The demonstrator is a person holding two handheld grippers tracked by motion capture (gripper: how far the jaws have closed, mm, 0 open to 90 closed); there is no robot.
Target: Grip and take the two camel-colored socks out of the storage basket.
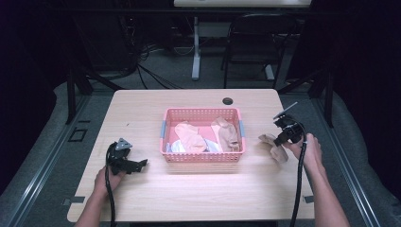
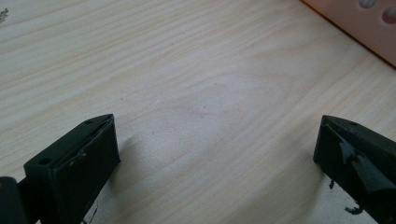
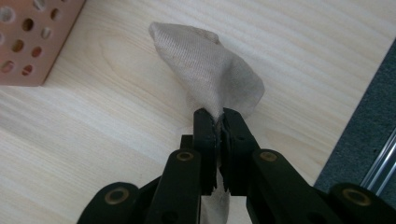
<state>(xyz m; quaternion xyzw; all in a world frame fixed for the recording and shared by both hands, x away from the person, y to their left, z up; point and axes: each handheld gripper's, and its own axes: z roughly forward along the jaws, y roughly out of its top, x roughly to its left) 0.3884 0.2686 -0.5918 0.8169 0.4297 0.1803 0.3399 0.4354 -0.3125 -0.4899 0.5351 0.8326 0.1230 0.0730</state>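
A small beige knitted sock (image 3: 210,77) hung limp from the right gripper (image 3: 218,119), at the right side of the pale wooden bench (image 1: 198,194), just beside the pink perforated plastic basket (image 1: 203,156). The jaws were pinched tight on a gathered fold near one end of the sock, and the rest of the fabric drooped forward, its far end at or just above the bench surface; which of the two could not be told. The cloth sagged and creased under its own weight, so it looked very light, soft and without any stiffness. It seemed neither fragile nor slippery, since the ribbed weave gave the jaws something to bite. A hold on a bunched fold, as here, appeared sound; a grip on a single thin edge would likely slide off.

Inside the basket lay several more socks (image 1: 191,139), peach, tan and pale blue, heaped loosely together.

At the left side of the bench, the left gripper (image 1: 135,165) rested low over bare wood, its jaws spread wide with nothing between them. The person's forearms reached in from the near edge. Beyond the bench stood a dark chair (image 1: 253,42) and tangled cables on the floor.
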